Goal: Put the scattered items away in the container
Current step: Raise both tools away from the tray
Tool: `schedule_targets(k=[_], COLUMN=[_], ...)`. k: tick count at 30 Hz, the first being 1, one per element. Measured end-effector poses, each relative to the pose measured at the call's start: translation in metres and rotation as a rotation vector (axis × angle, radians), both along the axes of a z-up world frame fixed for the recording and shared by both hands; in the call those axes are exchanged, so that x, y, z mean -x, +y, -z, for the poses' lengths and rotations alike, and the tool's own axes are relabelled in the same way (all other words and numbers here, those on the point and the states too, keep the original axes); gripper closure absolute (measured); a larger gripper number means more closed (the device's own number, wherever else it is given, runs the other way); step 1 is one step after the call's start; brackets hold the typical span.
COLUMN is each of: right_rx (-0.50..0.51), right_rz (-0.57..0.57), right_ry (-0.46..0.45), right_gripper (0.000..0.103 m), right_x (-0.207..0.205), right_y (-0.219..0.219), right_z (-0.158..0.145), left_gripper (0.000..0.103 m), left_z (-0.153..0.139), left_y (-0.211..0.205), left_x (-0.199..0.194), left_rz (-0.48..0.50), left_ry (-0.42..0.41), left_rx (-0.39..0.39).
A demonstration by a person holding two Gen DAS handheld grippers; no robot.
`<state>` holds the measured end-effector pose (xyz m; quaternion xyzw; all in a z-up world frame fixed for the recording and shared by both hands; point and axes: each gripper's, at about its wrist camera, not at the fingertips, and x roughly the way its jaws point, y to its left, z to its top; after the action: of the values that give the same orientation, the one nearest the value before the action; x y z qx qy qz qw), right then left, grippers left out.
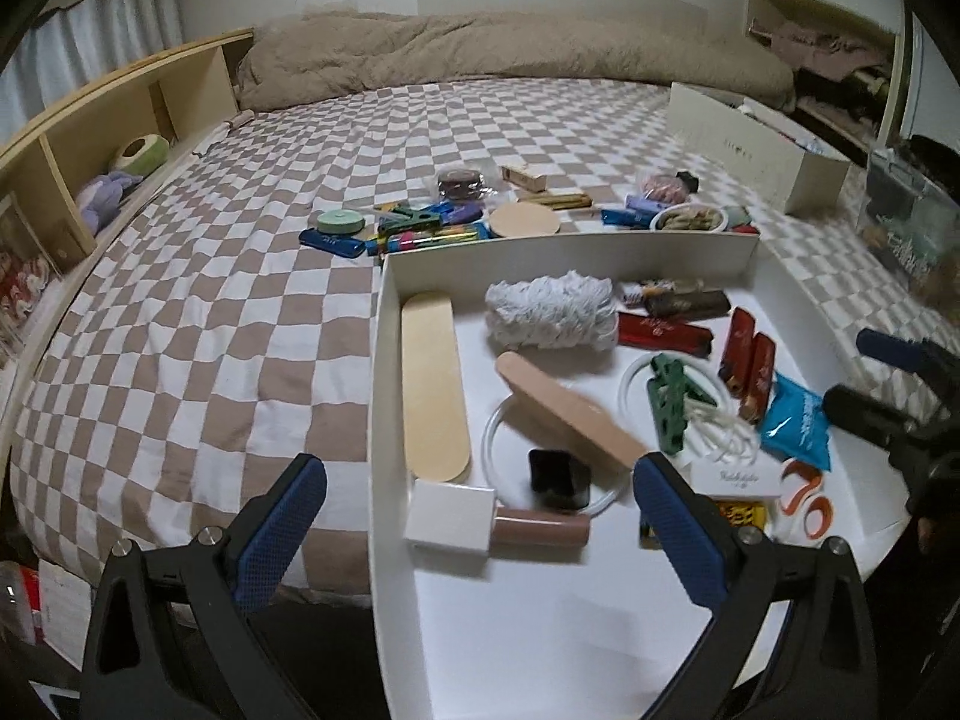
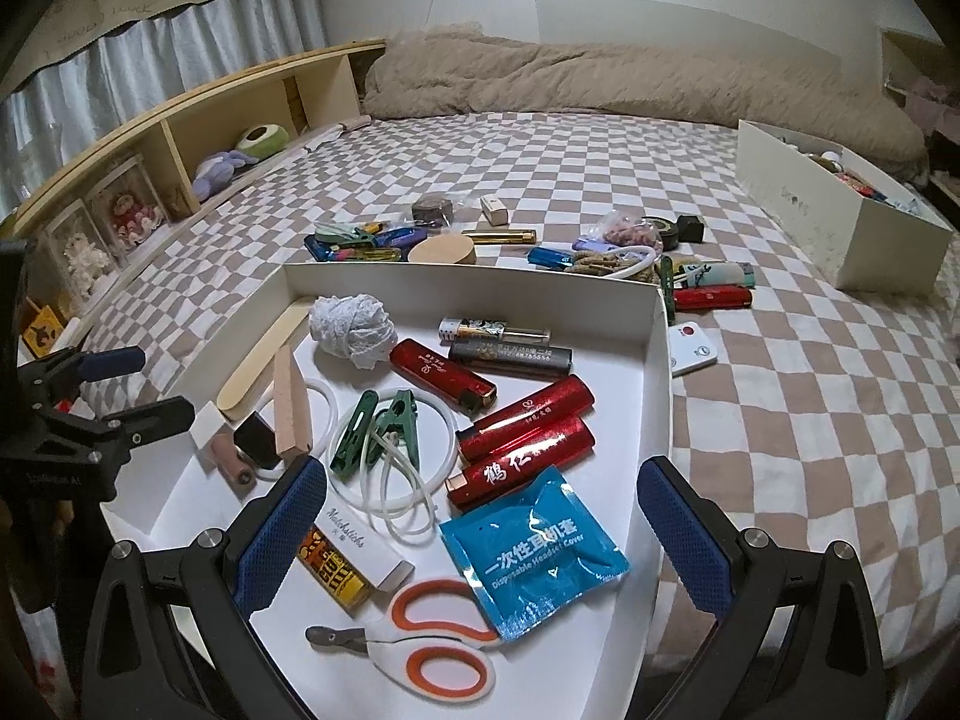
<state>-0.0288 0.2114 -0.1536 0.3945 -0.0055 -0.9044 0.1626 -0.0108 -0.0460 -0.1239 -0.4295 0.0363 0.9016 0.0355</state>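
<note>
A shallow white container (image 1: 570, 246) (image 2: 480, 282) lies on the checked bed. It holds red lighters (image 2: 528, 420), orange scissors (image 2: 432, 642), a blue packet (image 2: 534, 552), green clips (image 2: 372, 432), a white lace roll (image 1: 552, 312) and wooden sticks (image 1: 432, 384). Beyond its far wall, scattered items (image 1: 456, 222) (image 2: 420, 240) lie on the bed, with a white remote (image 2: 693, 348) and a red lighter (image 2: 711, 298) outside its right corner. My left gripper (image 1: 480, 474) (image 2: 144, 387) hovers open and empty over the near left of the container. My right gripper (image 2: 483, 471) (image 1: 864, 381) is open and empty over the near right.
A second white box (image 1: 756, 150) (image 2: 840, 222) with things in it stands at the bed's right. A wooden headboard shelf (image 1: 120, 114) runs along the left. A beige duvet (image 1: 480, 48) lies bunched at the far end. A clear bin (image 1: 906, 222) sits at the right edge.
</note>
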Motion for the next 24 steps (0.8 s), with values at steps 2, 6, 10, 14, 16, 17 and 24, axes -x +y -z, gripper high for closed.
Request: schedule_targets(k=[2, 6, 10, 14, 16, 17, 24], right_rx=[-0.006, -0.008, 0.001, -0.003, -0.011, -0.014, -0.033], right_rz=[0.008, 0.033, 0.062, 0.068, 0.066, 0.066, 0.078], right_ry=[0.005, 0.016, 0.034, 0.062, 0.079, 0.085, 0.12], right_gripper=[0.0, 0.0, 0.0, 0.0, 0.0, 0.0, 0.0], right_x=[-0.002, -0.005, -0.006, -0.007, -0.006, -0.006, 0.003], right_y=[0.0, 0.002, 0.005, 0.004, 0.004, 0.004, 0.008], right_z=[-0.001, -0.004, -0.009, -0.017, -0.02, -0.022, -0.037], left_gripper=[0.0, 0.0, 0.0, 0.0, 0.0, 0.0, 0.0], left_z=[-0.001, -0.003, -0.008, -0.013, -0.016, -0.018, -0.032], left_y=[0.001, 0.002, 0.003, 0.004, 0.004, 0.004, 0.002], left_x=[0.0, 0.0, 0.0, 0.002, 0.003, 0.004, 0.012], left_rz=[0.007, 0.019, 0.032, 0.036, 0.041, 0.044, 0.063], left_ry=[0.003, 0.018, 0.04, 0.055, 0.063, 0.069, 0.117], left_rx=[-0.016, -0.047, -0.07, -0.082, -0.087, -0.09, -0.087])
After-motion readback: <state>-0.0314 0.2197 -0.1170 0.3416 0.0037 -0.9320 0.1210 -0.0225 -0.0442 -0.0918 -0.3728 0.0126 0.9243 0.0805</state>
